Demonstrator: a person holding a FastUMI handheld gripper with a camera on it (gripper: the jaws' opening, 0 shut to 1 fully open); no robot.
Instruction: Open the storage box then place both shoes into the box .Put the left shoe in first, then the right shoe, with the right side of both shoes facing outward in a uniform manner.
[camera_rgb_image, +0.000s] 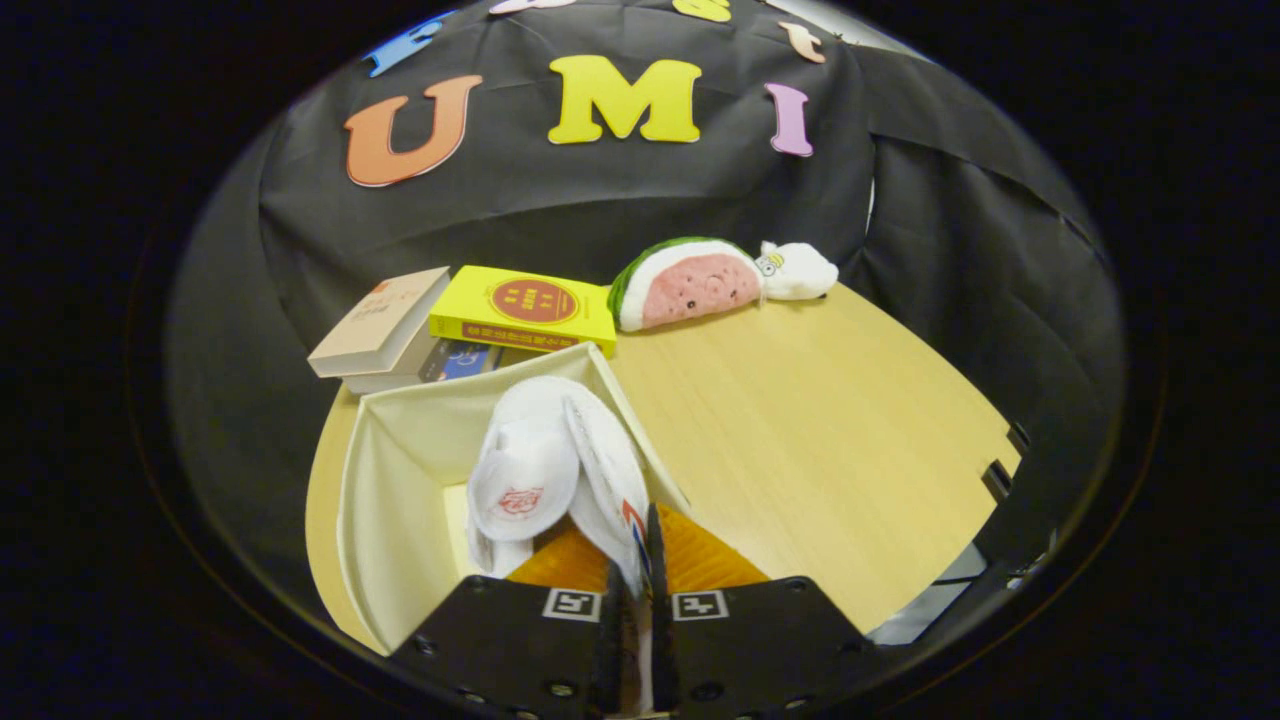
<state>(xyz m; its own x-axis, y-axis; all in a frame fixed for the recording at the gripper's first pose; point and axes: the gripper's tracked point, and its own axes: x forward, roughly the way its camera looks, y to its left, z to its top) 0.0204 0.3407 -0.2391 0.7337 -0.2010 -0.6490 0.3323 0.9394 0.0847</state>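
- White slipper (610, 480) was pinched at its edge between the nearly closed fingers of the gripper (632, 600), over the open storage box (385, 500).
- Another slipper (520, 480) leaned inside, its lower part hidden.
- Beyond lay books (520, 308), partly cut off by the box wall.

One storage box (390, 470) is sitting open on the worktop (820, 440), and two white shoes (545, 470) are standing inside it, one (522, 478) leaning against the other (612, 478). Three books are lying beyond the box: one pale book (382, 322), one yellow book (525, 308) and one dark book (460, 360) showing beneath them. Two soft toys are resting past the books, one watermelon slice (688, 284) and one small white plush (797, 270). One gripper (628, 580) is showing, its two jaws closing on the nearer shoe's edge.
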